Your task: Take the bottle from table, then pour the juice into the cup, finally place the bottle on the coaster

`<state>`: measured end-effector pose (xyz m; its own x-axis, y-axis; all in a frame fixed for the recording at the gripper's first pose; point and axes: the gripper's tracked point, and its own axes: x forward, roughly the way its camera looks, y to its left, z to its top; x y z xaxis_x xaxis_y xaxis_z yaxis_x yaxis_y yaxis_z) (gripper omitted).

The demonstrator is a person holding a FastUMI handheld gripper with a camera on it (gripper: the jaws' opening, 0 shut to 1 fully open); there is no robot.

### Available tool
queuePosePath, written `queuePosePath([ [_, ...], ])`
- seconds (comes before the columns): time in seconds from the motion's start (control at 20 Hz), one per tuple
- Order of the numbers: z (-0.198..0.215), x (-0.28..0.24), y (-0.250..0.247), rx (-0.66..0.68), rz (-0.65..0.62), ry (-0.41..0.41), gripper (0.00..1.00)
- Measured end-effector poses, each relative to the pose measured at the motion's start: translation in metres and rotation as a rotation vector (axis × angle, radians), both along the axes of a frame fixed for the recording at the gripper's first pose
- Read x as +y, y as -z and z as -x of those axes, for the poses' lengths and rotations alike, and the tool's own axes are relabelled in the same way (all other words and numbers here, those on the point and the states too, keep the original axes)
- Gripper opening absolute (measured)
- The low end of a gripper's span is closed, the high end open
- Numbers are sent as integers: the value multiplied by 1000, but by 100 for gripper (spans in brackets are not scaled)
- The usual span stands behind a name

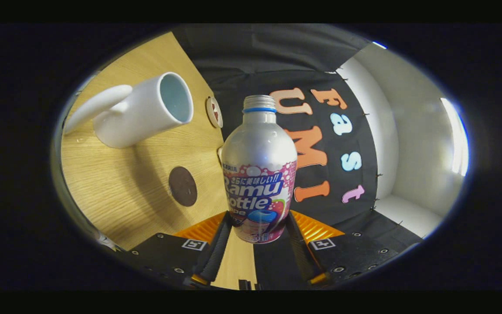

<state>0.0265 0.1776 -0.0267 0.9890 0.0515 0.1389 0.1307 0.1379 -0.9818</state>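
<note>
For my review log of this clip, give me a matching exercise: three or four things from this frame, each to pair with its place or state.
Things:
1. bottle
2. cup
3. dark round coaster
4. gripper

Places or states:
A. bare on the wooden table, between cup and fingers
B. white, its open mouth in view
C. shut on the bottle's base
D. between the fingers, cap on

Pairs: 1-D, 2-B, 3-A, 4-C

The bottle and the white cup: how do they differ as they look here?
The bottle is silvery with a bright printed label; the cup is plain white. The bottle narrows to a threaded neck; the cup has a wide open mouth and a handle. The bottle sits between the gripper fingers; the cup stands apart on the wooden table.
</note>
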Motion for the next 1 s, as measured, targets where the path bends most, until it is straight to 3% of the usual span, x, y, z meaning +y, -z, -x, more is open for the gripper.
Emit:
queuePosePath([
  [0.35,0,6,-1,-12,125,-16,71],
  [1.0,2,12,-6,-27,242,-31,71],
])
